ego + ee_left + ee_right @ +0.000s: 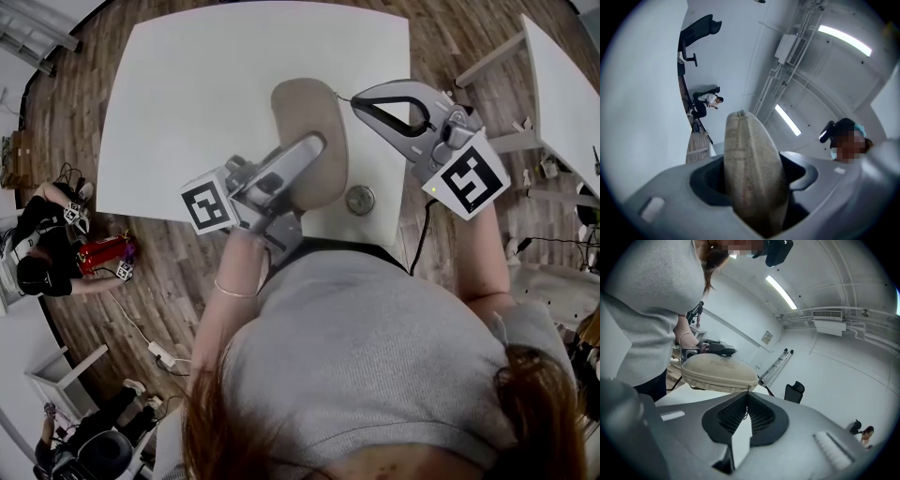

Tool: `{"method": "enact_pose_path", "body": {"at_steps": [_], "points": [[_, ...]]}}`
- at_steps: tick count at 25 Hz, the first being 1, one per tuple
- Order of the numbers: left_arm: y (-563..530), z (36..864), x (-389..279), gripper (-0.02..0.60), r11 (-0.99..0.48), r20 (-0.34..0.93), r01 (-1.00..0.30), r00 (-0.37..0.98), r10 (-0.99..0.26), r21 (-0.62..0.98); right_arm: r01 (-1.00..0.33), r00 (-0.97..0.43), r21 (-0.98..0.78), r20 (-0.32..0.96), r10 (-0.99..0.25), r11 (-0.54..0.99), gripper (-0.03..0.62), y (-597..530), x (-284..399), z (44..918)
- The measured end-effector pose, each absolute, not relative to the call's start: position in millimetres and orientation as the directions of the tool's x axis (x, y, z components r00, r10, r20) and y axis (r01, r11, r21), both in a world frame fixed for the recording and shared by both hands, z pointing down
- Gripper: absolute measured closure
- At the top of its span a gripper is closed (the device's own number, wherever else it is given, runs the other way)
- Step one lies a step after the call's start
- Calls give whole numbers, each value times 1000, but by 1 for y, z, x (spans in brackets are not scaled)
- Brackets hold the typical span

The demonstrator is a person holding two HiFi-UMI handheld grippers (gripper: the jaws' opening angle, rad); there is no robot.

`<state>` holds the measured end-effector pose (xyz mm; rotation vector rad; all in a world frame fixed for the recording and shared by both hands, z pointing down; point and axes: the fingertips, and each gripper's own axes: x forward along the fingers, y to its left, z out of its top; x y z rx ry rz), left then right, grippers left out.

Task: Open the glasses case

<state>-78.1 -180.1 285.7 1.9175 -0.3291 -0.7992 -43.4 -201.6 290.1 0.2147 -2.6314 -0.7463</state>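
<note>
Past the grey sweater, the left gripper tilted up, clamping the beige glasses case above the white table by its near edge, right gripper angled down, pinched tight on the zipper pull.

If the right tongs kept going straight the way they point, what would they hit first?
The glasses case, held up in the left tongs. The right tongs are shut, apparently on its zipper pull, so the case's end lies right ahead.

One case, two tools, one disc?
</note>
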Motion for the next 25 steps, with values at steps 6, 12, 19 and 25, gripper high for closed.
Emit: {"method": "enact_pose_path", "body": {"at_steps": [6, 12, 19, 25], "points": [[-183, 287, -80, 267, -471, -382, 104, 746, -546, 876, -39, -910, 524, 334, -247, 851, 584, -198, -43, 293], [-187, 290, -81, 267, -449, -367, 102, 747, -555, 888, -47, -902, 522, 344, -260, 852, 585, -197, -42, 297], [-188, 288, -70, 267, -450, -357, 89, 750, -557, 889, -52, -903, 513, 343, -260, 857, 585, -190, -28, 299], [-194, 291, -72, 267, -444, -350, 82, 746, -566, 892, -52, -903, 506, 344, -256, 861, 584, -189, -29, 302]]}}
